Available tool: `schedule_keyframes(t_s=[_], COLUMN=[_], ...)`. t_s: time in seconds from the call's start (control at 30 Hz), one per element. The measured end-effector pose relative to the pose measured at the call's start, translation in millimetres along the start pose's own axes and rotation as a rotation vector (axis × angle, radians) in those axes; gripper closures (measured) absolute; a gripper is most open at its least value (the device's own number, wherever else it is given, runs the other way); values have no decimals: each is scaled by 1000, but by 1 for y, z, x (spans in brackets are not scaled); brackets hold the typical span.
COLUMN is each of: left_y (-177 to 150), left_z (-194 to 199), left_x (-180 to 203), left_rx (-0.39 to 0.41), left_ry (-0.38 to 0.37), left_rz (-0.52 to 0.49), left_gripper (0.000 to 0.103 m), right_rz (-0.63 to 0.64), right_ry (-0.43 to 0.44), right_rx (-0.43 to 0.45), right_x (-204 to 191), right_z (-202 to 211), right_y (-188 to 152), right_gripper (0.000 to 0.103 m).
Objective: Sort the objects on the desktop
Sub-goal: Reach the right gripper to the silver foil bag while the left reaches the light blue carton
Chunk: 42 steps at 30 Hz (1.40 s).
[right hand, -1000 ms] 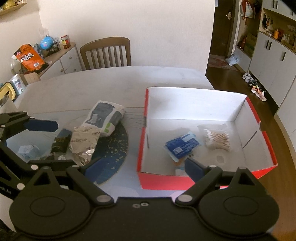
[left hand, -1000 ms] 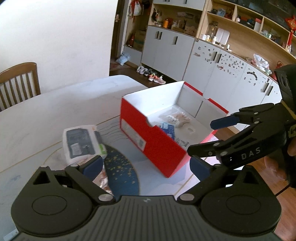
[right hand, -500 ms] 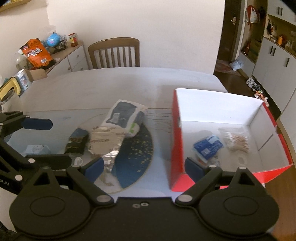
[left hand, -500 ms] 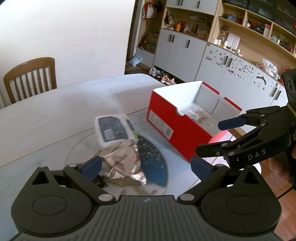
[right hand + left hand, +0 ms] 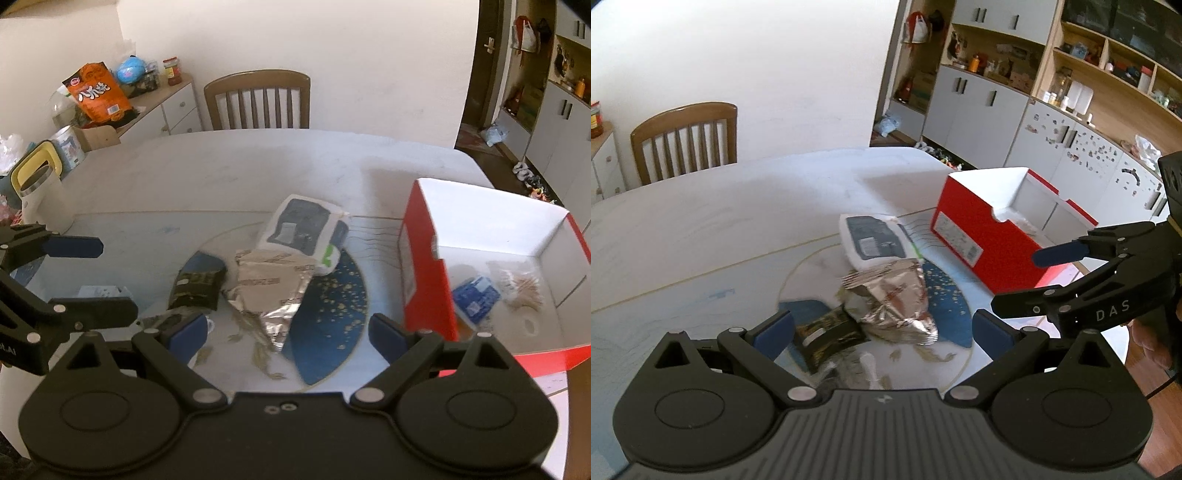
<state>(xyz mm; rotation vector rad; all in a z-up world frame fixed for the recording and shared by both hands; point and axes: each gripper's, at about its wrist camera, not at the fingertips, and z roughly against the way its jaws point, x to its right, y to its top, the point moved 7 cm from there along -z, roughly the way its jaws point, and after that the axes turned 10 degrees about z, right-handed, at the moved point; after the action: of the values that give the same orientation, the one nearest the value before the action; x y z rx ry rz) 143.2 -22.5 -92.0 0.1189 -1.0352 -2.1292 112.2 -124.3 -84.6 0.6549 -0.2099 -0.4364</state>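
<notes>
Three loose items are left in a little pile on the table (image 5: 258, 173), over a round blue-and-gold print, with the red box (image 5: 424, 266) sat just to the right of them. The silver foil pouch (image 5: 271, 291) is in the middle, its top edge tucked against the white wipes-style pack (image 5: 303, 230) behind it, and a small dark sachet (image 5: 197, 286) is lying just beside it on the left. A blue packet (image 5: 476, 297) and a bag of what looks like cotton swabs (image 5: 524, 288) can already be seen inside the box. The left gripper (image 5: 881, 326) is held wide open with nothing in it, hovering right over the foil pouch and sachet; the right gripper (image 5: 286, 330) is spread just as wide and empty too, lined up on the same pile. Judging by the crinkles, the foil pouch is probably light, thin and floppy, likely slick as well, so it'd be best pinched across a crumpled edge or the sealed end rather than the flat middle, where the fingers would just skate. The white pack looks soft and squishy but bulkier, so a grip across its narrow width should be fine; it can probably be squeezed without harm. The sachet looks flat and small, so a low scoop at one edge would likely be needed. Nothing here looks fragile, honestly. The main risk is that a neighbour gets dragged along, since the pouch and the pack are touching.
</notes>
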Motion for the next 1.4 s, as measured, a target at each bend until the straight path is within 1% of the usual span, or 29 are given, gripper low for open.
schedule_keyframes(t_s=[0.13, 0.33, 0.47, 0.67, 0.9, 1.17, 1.4], left_y=[-3, -11, -16, -23, -36, -50, -56], left_z=[5, 14, 17, 21, 17, 5, -2], left_x=[-15, -44, -59, -77, -99, -124, -143], left_rx=[9, 31, 27, 35, -8, -40, -48], left_ry=[3, 42, 46, 66, 98, 136, 137], left_rz=[14, 29, 36, 41, 22, 15, 3], left_gripper=[0, 0, 0, 0, 0, 0, 0], right_rz=[-7, -7, -12, 0, 48, 24, -21], right_ry=[4, 8, 14, -3, -2, -39, -78], right_rx=[7, -1, -3, 9, 37, 11, -7], right_x=[-7, -18, -22, -27, -33, -27, -18], right_z=[-2, -11, -17, -26, -37, -57, -75], right_y=[4, 3, 3, 10, 14, 15, 16], right_gripper=[9, 9, 9, 9, 9, 9, 9])
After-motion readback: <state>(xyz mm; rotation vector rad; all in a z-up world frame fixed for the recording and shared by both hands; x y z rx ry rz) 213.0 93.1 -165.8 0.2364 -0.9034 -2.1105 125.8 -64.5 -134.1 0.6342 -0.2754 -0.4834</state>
